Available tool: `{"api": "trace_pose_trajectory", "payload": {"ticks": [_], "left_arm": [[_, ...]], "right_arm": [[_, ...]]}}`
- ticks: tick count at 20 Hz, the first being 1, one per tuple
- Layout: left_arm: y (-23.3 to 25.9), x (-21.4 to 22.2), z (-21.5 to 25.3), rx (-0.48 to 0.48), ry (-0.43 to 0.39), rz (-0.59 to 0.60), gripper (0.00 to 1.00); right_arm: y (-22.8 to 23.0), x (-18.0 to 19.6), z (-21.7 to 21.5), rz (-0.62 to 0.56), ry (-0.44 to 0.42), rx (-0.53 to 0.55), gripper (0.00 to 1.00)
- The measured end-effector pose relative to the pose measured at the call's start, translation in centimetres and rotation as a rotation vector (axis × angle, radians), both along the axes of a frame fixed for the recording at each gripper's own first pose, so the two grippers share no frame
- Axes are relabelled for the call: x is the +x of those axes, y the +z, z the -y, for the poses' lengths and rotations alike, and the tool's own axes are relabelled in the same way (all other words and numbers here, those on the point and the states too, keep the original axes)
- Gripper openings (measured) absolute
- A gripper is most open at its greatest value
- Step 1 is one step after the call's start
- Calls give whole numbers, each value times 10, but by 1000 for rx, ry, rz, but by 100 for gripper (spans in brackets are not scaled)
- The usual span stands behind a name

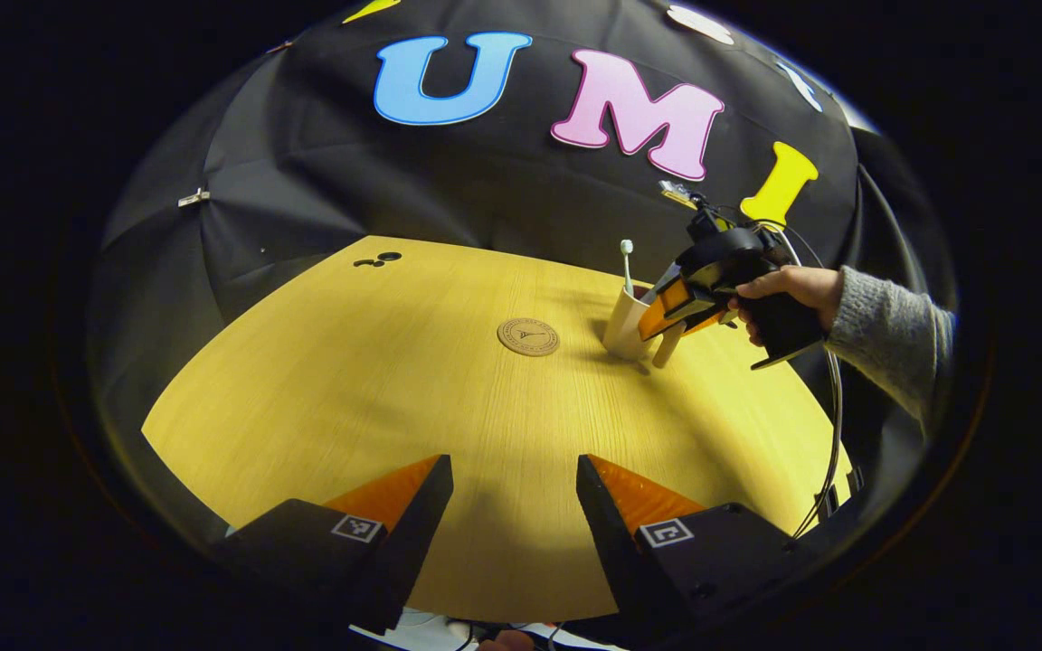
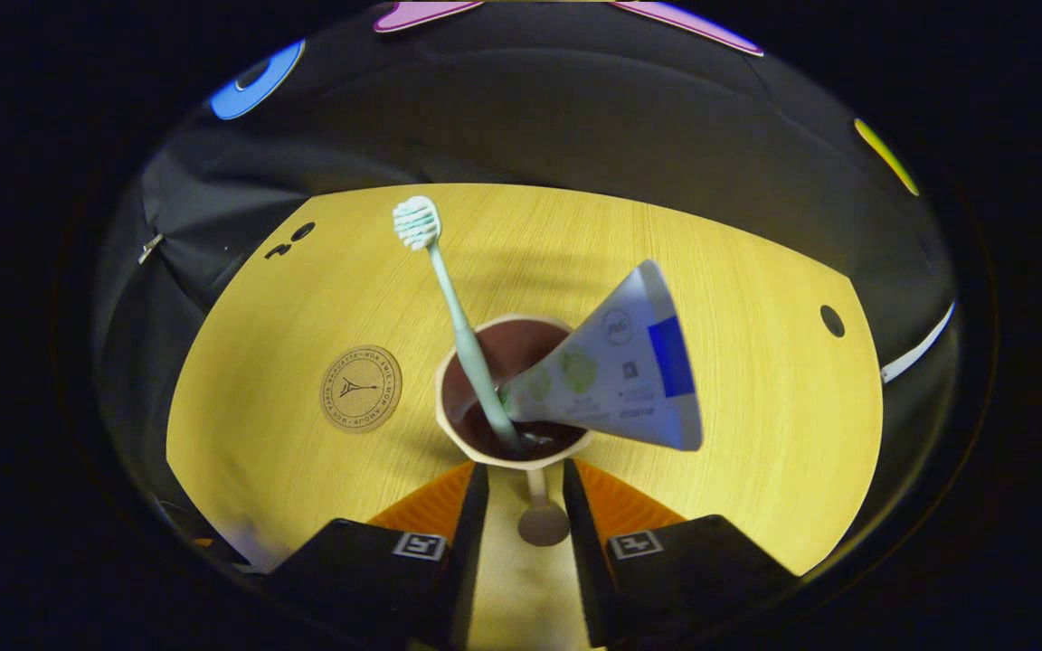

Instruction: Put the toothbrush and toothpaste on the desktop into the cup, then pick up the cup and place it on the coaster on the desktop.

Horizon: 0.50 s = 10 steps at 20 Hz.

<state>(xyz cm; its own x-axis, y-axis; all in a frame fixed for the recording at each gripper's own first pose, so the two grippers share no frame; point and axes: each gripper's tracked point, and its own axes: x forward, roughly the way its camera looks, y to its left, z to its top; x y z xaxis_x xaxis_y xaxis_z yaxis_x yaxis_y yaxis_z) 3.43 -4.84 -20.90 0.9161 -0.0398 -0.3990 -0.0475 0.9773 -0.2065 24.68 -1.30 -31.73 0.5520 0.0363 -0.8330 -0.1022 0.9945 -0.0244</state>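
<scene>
**Cup loaded, right gripper lining up on the handle**

Both the toothbrush [image 2: 458, 316] and the toothpaste [image 2: 616, 375] stand in the cup [image 2: 462, 434], brush leaning to one side, tube splayed to the other. So the first half looks done, and the lift is the step in hand. The right gripper [image 2: 525, 484] sits low at the cup's near side, its fingers apart with the cup's handle [image 2: 541, 517] between them, not visibly pinched. The left gripper [image 1: 514, 493] hangs back over bare desktop [image 1: 412, 398], its fingers apart and carrying nothing. The coaster [image 2: 360, 389] lies just beside the cup. Next, I'd judge, the fingers must clamp the handle firmly, then carry the cup level onto the coaster so the tall contents don't tip it.
</scene>
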Motion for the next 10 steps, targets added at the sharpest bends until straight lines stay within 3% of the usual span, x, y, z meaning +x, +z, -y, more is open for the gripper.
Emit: {"api": "trace_pose_trajectory", "payload": {"ticks": [1,2,6,10], "left_arm": [[-2,0,-1,2,-5,-2,88],[-3,0,-1,7,-8,-4,88],[-3,5,-5,-9,0,-3,88],[-3,11,-15,-30,19,-4,88]], "right_arm": [[3,-2,-1,8,6,-13,46],[0,1,0,15,22,-28,28],[4,4,2,37,15,-28,19],[6,5,2,70,1,-21,19]]}}
